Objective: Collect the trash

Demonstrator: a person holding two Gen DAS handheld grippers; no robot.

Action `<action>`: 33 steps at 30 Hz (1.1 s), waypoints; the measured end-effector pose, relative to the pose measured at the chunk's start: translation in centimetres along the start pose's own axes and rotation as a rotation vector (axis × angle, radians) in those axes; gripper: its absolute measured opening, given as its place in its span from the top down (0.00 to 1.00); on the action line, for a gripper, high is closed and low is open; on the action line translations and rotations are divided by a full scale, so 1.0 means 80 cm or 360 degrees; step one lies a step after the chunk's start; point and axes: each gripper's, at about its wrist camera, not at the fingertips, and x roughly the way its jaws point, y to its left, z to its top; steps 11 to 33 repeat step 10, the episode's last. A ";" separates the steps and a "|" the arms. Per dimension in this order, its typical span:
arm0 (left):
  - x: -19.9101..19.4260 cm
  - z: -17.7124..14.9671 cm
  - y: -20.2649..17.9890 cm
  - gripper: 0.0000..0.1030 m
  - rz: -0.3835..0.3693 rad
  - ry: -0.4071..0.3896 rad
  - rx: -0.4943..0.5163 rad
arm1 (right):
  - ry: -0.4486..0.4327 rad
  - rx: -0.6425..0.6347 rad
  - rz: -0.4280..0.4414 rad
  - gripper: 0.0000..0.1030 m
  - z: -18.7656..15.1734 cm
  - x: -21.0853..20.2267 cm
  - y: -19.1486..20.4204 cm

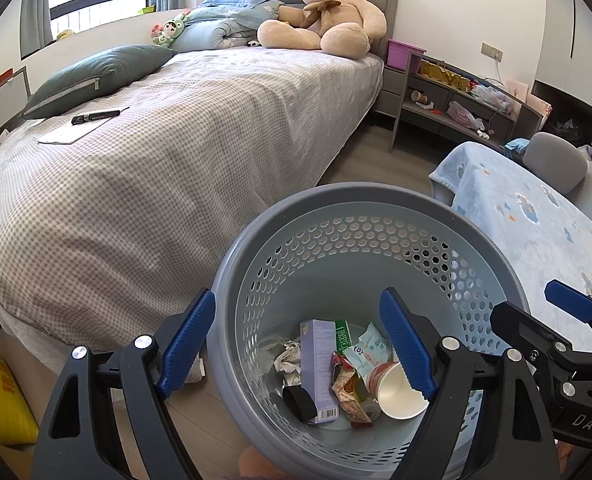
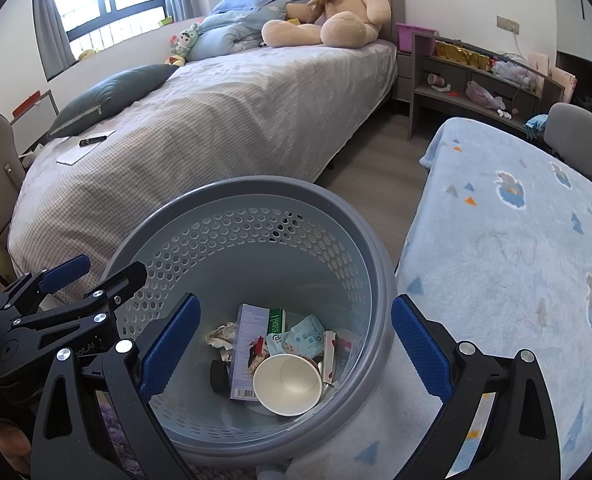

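Note:
A grey perforated trash bin [image 1: 360, 196] stands on the floor between the bed and a blanket-covered surface; it also shows in the right wrist view [image 2: 256, 186]. Inside lie a white paper cup [image 1: 398, 394] [image 2: 287, 384], a purple box [image 1: 318, 368] [image 2: 248, 352], crumpled paper [image 2: 222, 336], a wipes packet [image 2: 300, 336] and snack wrappers. My left gripper [image 1: 300, 344] is open and empty above the bin's near rim. My right gripper [image 2: 296, 352] is open and empty over the bin. Each gripper shows at the edge of the other's view.
A bed [image 1: 176, 140] with a checked cover holds a teddy bear [image 1: 328, 8], a dark pillow [image 1: 96, 76], and a pen on paper [image 1: 96, 117]. A blue blanket [image 2: 516, 260] covers a surface at right. A cluttered grey shelf [image 2: 476, 80] stands by the far wall. A yellow bag [image 1: 0, 396] lies at left.

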 end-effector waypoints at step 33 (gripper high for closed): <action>0.000 0.001 0.001 0.22 -0.0004 0.0000 -0.0001 | 0.0000 -0.0001 -0.0001 0.08 0.000 0.000 0.000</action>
